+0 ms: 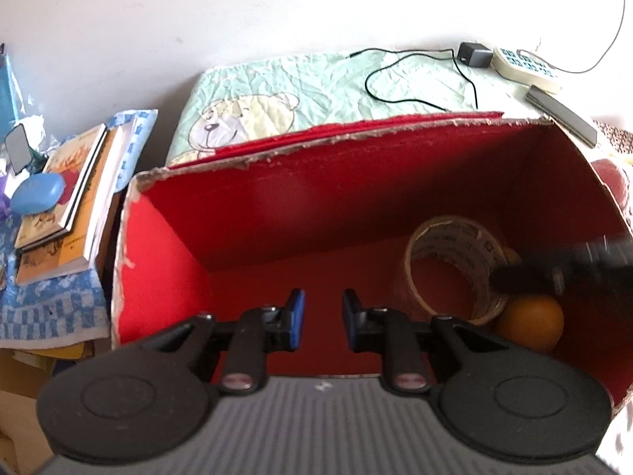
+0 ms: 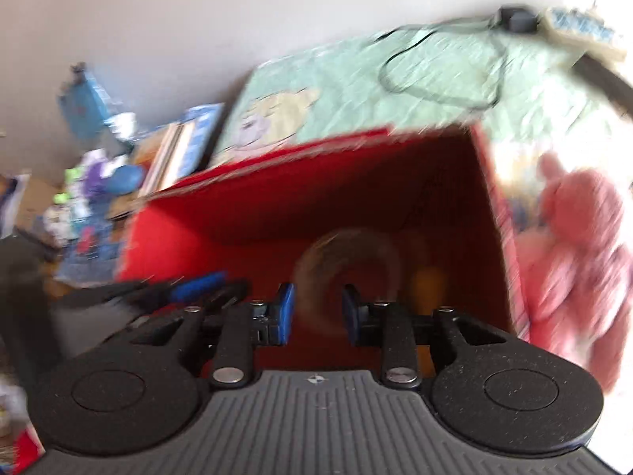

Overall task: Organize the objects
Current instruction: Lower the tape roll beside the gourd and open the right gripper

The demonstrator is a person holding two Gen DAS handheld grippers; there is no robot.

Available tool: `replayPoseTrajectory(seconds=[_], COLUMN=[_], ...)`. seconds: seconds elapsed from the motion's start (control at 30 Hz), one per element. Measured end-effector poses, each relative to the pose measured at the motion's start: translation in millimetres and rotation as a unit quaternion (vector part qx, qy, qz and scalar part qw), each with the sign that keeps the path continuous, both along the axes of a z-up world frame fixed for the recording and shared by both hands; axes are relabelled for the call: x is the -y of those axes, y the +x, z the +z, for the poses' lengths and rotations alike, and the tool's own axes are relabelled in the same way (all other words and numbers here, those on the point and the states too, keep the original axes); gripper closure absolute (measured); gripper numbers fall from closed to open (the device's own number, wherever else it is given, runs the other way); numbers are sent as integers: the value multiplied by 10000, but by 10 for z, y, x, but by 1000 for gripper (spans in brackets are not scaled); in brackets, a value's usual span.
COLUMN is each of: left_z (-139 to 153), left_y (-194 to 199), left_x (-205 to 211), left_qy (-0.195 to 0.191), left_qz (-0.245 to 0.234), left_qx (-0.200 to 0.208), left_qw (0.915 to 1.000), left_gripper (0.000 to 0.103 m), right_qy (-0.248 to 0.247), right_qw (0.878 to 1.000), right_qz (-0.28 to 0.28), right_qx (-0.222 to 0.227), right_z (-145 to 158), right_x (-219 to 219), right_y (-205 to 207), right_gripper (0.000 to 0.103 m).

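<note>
Two tools over red box (image 1: 277, 213), both parted, empty: left tool (image 1: 323, 316), right tool (image 2: 317, 312); tape roll (image 1: 455, 265), orange ball (image 1: 530, 320) inside.

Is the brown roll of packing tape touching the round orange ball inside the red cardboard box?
Touching. In the left wrist view the tape roll leans directly against the orange ball in the box, no gap.

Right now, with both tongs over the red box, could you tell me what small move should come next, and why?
Probably lift the right tongs clear of the red box: they stand open and empty, with the tape roll and orange ball already lying inside.
</note>
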State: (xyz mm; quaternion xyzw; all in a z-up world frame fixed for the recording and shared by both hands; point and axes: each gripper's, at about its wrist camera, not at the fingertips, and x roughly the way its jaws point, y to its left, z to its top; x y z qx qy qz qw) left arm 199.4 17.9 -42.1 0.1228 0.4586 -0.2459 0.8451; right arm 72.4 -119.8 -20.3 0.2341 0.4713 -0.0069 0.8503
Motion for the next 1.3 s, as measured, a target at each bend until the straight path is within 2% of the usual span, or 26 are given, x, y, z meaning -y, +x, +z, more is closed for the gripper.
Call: replayPoseTrajectory(seconds=[0.07,0.17,0.3,0.4,0.5,0.57,0.73,0.87,1.0,1.03,1.1,1.2,1.3], left_z=[13,13,3,1,-4,-9,-14,-19,-19,-15,14,106,254], left_y=[-9,10,15,-10,11,9,-2,0,-11,-12,-37,-116,-281], left_x=[-4,-14,-1,15,10,7,38,51,70,77,74,26,18], left_qy=[-5,-36,41,145,144,145,252,307,420,454,481,329,347], left_qz=[45,61,46,24,34,37,-16,13,74,99,151,191,234], left_qx=[47,19,-8,36,-10,-28,27,36,91,98,152,100,368], left_qw=[10000,10000,10000,9999,9999,9999,9997,9995,9990,9989,9986,9992,9984], left_gripper=[81,81,81,80,80,79,76,74,74,74,74,74,73], right_qy=[185,10,28,137,-160,-47,-367,-245,-412,-318,-252,-301,-419], right_qw=[9996,9986,9975,9966,9948,9932,9931,9947,9960,9941,9951,9956,9936], right_qz=[102,232,197,-81,-531,-742,-775,-689,-642,-961,-924,-885,-924], right_qx=[-170,-478,-672,-803,-850,-893,-802,-716,-464,-392,-243,52,494], right_z=[-46,-112,-254,-351,-394,-426,-336,-294,-201,-178,-139,-67,-20], right_x=[-62,-176,-189,-119,-23,60,-13,-19,-32,-27,-28,-42,-67], right_y=[-1,16,117,135,95,44,-29,-116,-201,-233,-297,-397,-467], right_gripper=[73,73,74,74,72,78,75,75,75,75,75,75,63])
